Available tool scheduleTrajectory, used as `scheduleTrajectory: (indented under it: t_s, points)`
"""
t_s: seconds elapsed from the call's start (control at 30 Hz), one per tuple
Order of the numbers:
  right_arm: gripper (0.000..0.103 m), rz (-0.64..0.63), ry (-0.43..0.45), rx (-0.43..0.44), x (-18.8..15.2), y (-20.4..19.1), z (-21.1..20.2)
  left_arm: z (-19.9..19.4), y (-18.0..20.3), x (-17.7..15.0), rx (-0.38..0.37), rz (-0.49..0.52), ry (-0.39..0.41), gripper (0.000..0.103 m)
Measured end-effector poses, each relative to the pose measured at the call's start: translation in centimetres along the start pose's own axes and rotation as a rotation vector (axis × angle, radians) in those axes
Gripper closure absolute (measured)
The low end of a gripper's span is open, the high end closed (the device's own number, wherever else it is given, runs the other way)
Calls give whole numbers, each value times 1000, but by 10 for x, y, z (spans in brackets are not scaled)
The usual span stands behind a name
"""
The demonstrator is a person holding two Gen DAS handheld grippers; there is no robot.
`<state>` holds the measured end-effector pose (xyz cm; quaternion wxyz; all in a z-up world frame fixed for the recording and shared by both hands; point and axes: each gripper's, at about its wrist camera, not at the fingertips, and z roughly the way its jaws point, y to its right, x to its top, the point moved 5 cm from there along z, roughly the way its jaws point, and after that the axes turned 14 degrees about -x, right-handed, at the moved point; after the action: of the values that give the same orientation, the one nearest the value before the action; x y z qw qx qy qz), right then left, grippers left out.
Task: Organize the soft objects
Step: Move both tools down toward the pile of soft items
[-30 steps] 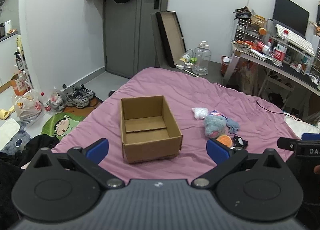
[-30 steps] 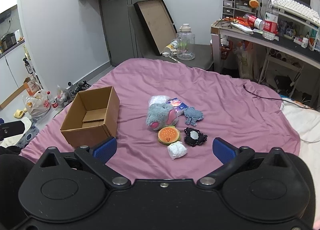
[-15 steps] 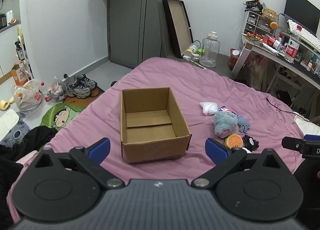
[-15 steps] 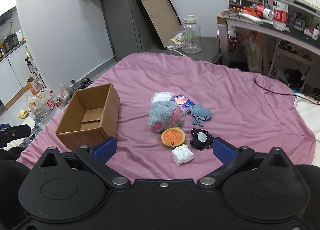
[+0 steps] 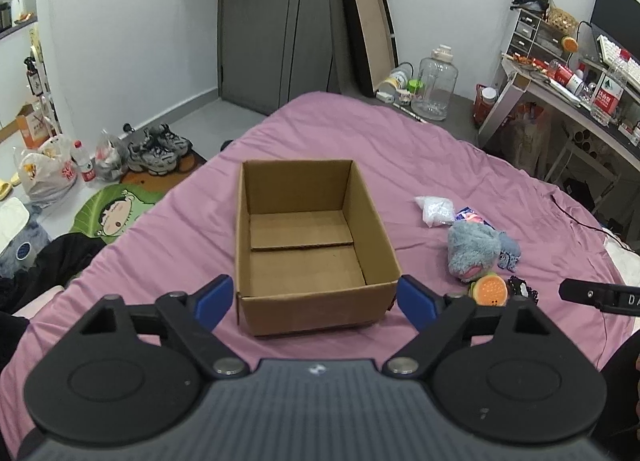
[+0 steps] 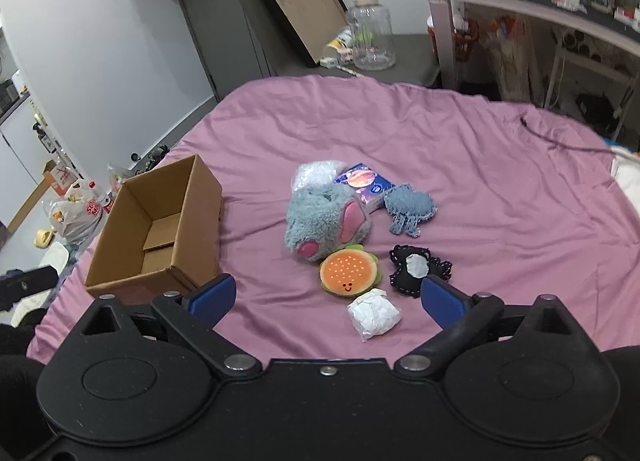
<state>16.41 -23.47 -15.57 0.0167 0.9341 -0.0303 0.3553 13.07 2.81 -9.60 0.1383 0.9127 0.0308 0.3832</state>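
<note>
On the purple bed (image 5: 304, 129), at the centre of the left wrist frame, stands an open cardboard box (image 5: 312, 245) with nothing in it. Left tongs (image 5: 315, 299) hover just before its near wall, blue fingers (image 5: 212, 299) spread wide apart, holding nothing. Right tongs (image 6: 326, 299) are likewise spread apart and hold nothing; they are tilted down toward the soft items at the middle of the right wrist frame.

Items found, right of the box:
- grey plush toy (image 6: 326, 227) with pink patches, lying on its side;
- burger-shaped plush (image 6: 349, 273) with a smiling face, touching the grey plush;
- white crumpled bundle (image 6: 373, 317), just below the burger, between the fingers of the right tongs;
- black patch (image 6: 416, 269) with a pale centre, beside the burger;
- blue knitted piece (image 6: 410, 209);
- blue packet (image 6: 366, 185) with planet artwork, its lettering too small to read;
- clear plastic bag (image 6: 316, 173), partly behind the grey plush.

Writing: the letters "DA" show on a black bar (image 5: 600, 295) at the right edge of the left wrist frame. Red characters on a plastic bag (image 5: 42, 177) on the floor are not legible.
</note>
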Motion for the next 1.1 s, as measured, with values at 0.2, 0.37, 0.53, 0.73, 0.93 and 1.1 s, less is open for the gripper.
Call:
scheduleTrajectory:
  t_s: [0.2, 0.37, 0.53, 0.73, 0.93, 1.1]
  points:
    - [7, 24, -49, -4, 5, 1, 20, 20, -7, 6, -13, -31, -30, 19]
    - [11, 70, -86, -22, 14, 11, 35, 35, 11, 11, -66, -25, -46, 26]
    - [13, 103, -130, -39, 18, 21, 47, 56, 43, 13, -156, -17, -72, 31]
    - [28, 188, -235, -11, 18, 40, 73, 82, 72, 16, -211, -17, -105, 37]
    - [36, 242, -302, -7, 20, 56, 95, 109, 96, 15, -231, -10, -150, 40]
    - [36, 286, -324, -4, 21, 72, 113, 133, 110, 10, -237, -13, -191, 41]
